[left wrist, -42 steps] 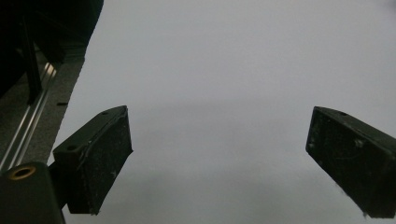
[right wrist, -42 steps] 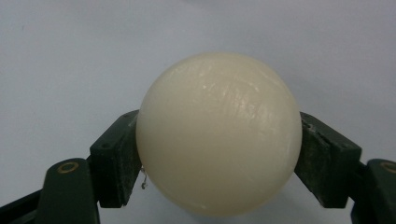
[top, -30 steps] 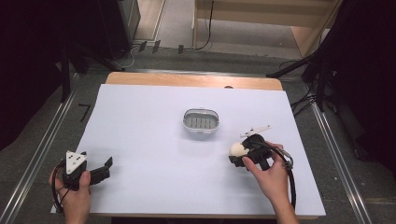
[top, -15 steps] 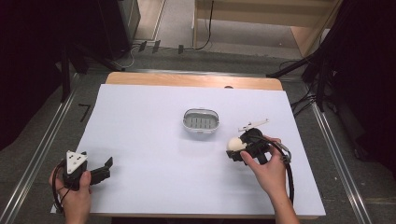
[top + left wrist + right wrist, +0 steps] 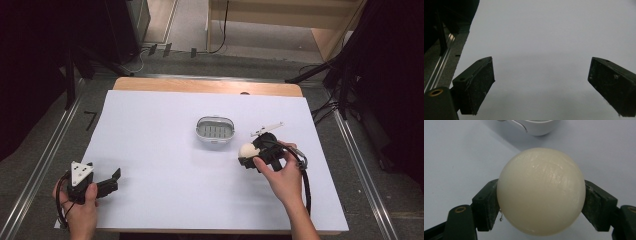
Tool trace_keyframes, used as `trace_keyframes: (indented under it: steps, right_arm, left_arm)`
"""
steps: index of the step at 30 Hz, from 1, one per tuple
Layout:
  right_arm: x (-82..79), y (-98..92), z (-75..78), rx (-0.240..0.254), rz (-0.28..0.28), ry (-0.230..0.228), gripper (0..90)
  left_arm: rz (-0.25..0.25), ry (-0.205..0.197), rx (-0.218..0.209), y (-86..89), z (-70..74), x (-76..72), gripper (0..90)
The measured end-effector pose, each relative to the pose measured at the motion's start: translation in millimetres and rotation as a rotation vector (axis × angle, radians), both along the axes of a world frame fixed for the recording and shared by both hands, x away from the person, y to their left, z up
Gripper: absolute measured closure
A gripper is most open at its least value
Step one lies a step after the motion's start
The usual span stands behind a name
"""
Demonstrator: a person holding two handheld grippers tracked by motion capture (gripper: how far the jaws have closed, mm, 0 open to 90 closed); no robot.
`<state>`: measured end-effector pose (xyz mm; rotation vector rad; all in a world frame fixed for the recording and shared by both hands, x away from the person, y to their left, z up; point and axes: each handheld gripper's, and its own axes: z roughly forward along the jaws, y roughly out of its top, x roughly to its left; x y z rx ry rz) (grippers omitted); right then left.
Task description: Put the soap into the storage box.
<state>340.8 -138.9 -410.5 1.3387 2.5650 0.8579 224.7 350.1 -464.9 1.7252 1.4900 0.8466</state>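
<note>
Between right gripper (image 5: 541, 202) pads, cream ball (image 5: 541, 191), clamped both sides

The ball (image 5: 541, 191) looks like smooth cream plastic with a faint sheen and fine streaks. Just behind it, the basket (image 5: 215, 131) looks like glossy pale plastic. Beneath the ball, the table (image 5: 165, 150) is matt white, its far edge bare wood.

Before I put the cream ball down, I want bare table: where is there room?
The white table is bare between the left gripper and the grey slotted oval dish, and along its far edge. It is crowded only at mid-right, where the right gripper clamps the cream ball just short of the dish.
</note>
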Motion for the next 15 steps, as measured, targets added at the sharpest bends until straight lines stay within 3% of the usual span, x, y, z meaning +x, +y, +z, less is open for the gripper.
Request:
trace_keyframes:
  steps: [15]
  right_arm:
    - [11.3,17.8,7.5,-0.011,0.021,-0.012,24.6]
  left_arm:
    - [-0.001,0.002,-0.001,0.2,0.1,0.1,7.4]
